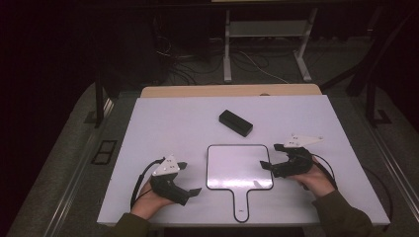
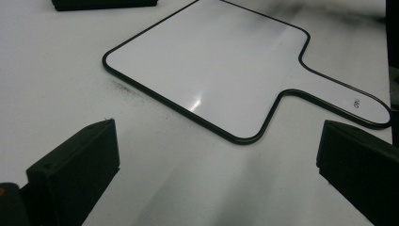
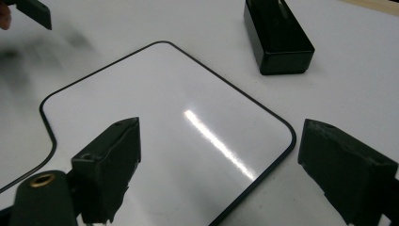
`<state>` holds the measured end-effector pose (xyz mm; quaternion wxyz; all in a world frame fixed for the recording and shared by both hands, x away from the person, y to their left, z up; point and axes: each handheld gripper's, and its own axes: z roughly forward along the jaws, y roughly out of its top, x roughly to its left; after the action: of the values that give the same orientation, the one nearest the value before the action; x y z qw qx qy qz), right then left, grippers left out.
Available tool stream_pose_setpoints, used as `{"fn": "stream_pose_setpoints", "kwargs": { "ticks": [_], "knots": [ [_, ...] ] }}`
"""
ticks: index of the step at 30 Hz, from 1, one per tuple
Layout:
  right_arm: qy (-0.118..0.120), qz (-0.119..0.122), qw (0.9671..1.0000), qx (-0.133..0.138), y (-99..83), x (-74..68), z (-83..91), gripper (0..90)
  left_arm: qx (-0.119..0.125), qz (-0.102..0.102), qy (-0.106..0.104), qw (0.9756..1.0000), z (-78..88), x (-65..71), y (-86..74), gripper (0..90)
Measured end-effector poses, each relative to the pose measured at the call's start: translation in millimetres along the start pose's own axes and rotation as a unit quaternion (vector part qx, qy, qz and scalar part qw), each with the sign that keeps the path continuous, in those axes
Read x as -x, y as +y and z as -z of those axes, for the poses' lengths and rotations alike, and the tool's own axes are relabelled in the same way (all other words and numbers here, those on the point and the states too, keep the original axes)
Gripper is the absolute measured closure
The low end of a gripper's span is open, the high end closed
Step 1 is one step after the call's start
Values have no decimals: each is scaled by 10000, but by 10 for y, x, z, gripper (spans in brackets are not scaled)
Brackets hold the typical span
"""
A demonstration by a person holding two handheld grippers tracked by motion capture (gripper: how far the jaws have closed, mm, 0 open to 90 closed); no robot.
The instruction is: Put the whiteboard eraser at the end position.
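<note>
high view: dim, dark around table | gripper views: brighter, glare streak on board, jaws soft, far corners blurred

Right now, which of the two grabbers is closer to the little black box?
The right gripper, beside the paddle board's right edge, sits closer to the black box. The left gripper is nearer the person.

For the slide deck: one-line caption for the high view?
Person holds the left tool and right tool, both open, either side of a paddle-shaped whiteboard; black box beyond.
</note>
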<state>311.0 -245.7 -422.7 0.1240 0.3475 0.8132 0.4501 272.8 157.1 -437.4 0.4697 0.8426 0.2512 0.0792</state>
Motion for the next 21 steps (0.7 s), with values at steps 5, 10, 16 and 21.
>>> {"fn": "stream_pose_setpoints", "kwargs": {
  "ticks": [5,10,16,21],
  "knots": [
    [25,-51,9999,127,-106,-42,67,122,26,6,-2,10000,1,-5,-3,0],
    [66,-106,9998,169,-221,-76,153,122,15,11,9,10000,-1,-4,-4,0],
    [20,-54,9999,134,-355,-102,240,122,18,23,20,10000,11,-6,-6,0],
    [-56,-45,9999,142,-445,-89,326,122,17,23,14,10000,12,-1,-5,0]
  ]
}}
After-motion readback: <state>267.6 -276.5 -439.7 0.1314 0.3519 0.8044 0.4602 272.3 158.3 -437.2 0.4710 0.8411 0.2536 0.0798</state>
